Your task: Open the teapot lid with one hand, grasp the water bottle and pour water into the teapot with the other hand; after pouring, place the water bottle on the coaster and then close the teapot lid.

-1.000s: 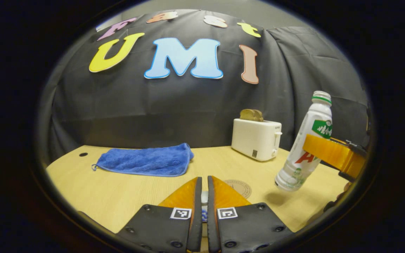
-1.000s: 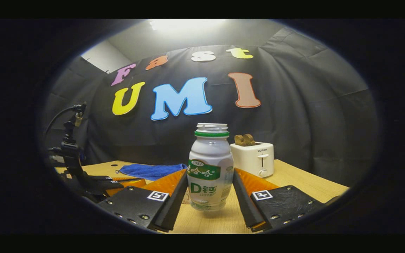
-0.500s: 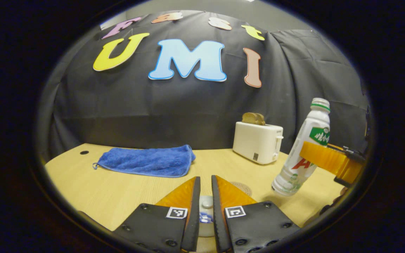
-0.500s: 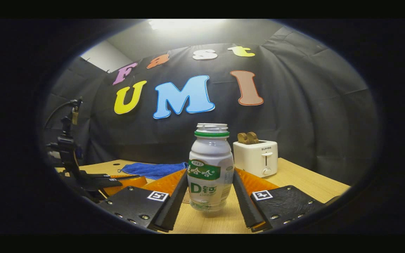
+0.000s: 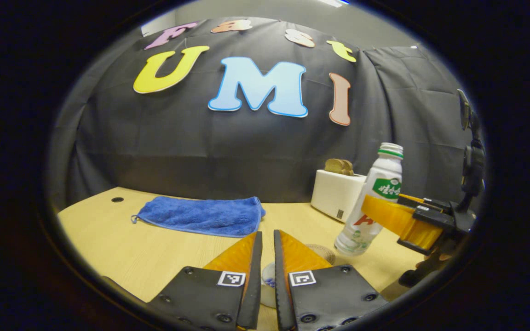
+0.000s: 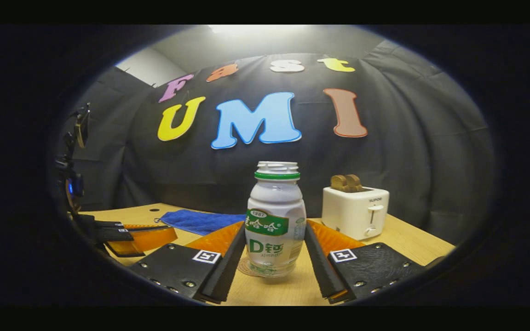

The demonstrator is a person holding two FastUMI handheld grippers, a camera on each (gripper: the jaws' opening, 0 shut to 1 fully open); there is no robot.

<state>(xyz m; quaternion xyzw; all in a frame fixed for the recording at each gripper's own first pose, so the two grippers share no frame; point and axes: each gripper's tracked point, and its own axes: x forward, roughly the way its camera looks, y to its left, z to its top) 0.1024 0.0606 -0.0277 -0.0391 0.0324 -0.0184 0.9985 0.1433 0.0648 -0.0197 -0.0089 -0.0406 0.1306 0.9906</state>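
Right tool [image 6: 272, 257] is clamped on the water bottle [image 6: 275, 220], which has dropped down over the coaster [image 6: 246, 266] since a second ago (nearly placed, I think). Left tool [image 5: 264, 271] pinches the teapot lid [image 5: 267, 282], so closing comes next.

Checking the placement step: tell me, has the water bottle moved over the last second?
Yes. In the left gripper view the water bottle has come down and leftward toward the coaster, now overlapping the toaster, held by the right gripper.

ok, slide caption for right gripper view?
Right gripper lowering the bottle onto the coaster, toaster behind.
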